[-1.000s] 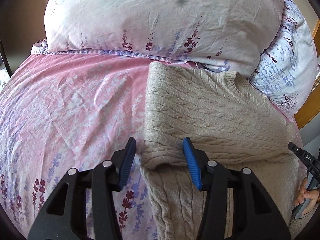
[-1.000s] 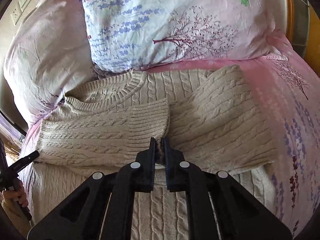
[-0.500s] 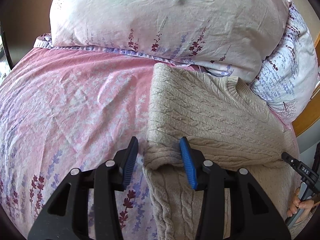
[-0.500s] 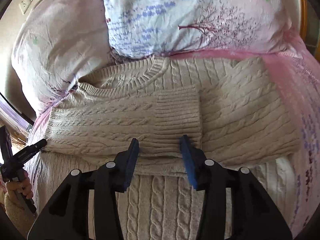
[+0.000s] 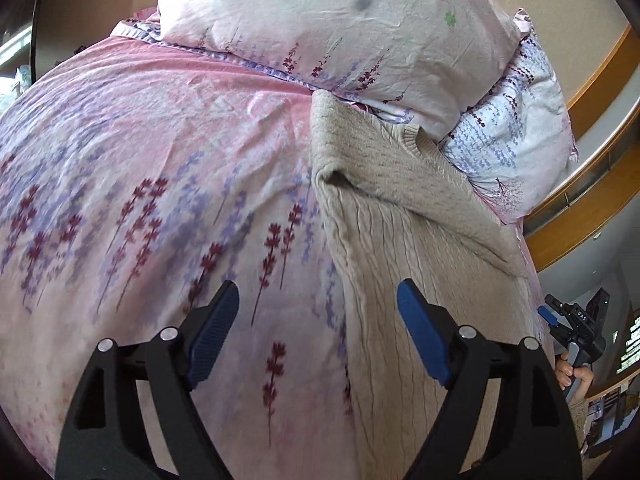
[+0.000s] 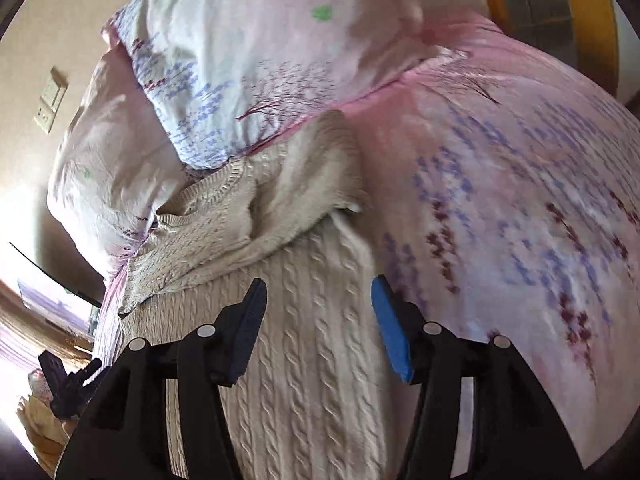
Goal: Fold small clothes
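A beige cable-knit sweater lies on the pink floral bed cover, both sleeves folded across its chest. My left gripper hovers above the sweater's left edge, jaws opening, nothing between the blue pads. In the right wrist view the same sweater runs toward the pillows. My right gripper hangs over the sweater's right edge, jaws opening, with no cloth pinched. The other gripper shows at the far right of the left wrist view, with fingers of the hand that holds it.
Two floral pillows are stacked at the head of the bed behind the sweater's collar. A wooden bed frame curves along the right. A wall switch plate is on the left wall.
Both grippers let go of the folded sleeves and pulled back toward the sweater's lower body, left one sliding left, right one sliding right. Both sets of jaws widened; the right was shut on knit a second ago.
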Demonstrator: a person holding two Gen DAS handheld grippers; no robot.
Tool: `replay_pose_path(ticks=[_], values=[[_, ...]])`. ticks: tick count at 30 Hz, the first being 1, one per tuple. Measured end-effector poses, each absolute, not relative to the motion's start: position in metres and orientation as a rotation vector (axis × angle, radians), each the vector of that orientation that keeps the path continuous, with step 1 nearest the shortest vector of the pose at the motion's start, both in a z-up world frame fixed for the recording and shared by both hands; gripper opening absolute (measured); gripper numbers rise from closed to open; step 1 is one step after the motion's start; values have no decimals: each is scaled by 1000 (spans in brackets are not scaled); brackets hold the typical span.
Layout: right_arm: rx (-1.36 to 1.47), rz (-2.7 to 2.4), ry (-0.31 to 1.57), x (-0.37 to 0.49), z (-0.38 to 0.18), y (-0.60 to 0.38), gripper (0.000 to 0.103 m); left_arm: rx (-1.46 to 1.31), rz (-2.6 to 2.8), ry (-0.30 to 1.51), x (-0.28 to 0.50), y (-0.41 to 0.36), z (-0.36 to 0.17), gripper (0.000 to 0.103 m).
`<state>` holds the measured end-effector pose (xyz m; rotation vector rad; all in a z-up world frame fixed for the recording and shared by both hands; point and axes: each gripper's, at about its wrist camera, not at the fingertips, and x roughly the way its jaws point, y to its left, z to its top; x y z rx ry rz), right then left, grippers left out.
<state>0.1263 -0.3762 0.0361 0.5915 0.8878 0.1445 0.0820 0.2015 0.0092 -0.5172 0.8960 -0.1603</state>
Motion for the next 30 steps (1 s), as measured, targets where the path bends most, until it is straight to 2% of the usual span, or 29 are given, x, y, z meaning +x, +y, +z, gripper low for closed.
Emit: replay_pose_path(ticks=[7, 11, 14, 25, 28, 30], values=[[688, 174, 928, 72, 9, -394, 56, -574, -228, 879, 32, 183, 2, 80], [718, 251, 930, 52, 7, -388, 56, -555, -285, 896, 22, 164, 2, 74], [751, 322, 948, 41, 2, -381, 49, -523, -288, 895, 16, 153, 1, 70], [774, 517, 971, 9, -8, -355, 33, -622, -359, 919, -17, 145, -4, 49], [755, 553, 977, 5, -8, -345, 31, -663, -388, 936, -23, 144, -9, 41], [759, 569, 978, 4, -10, -342, 28, -693, -405, 949, -25, 142, -12, 33]])
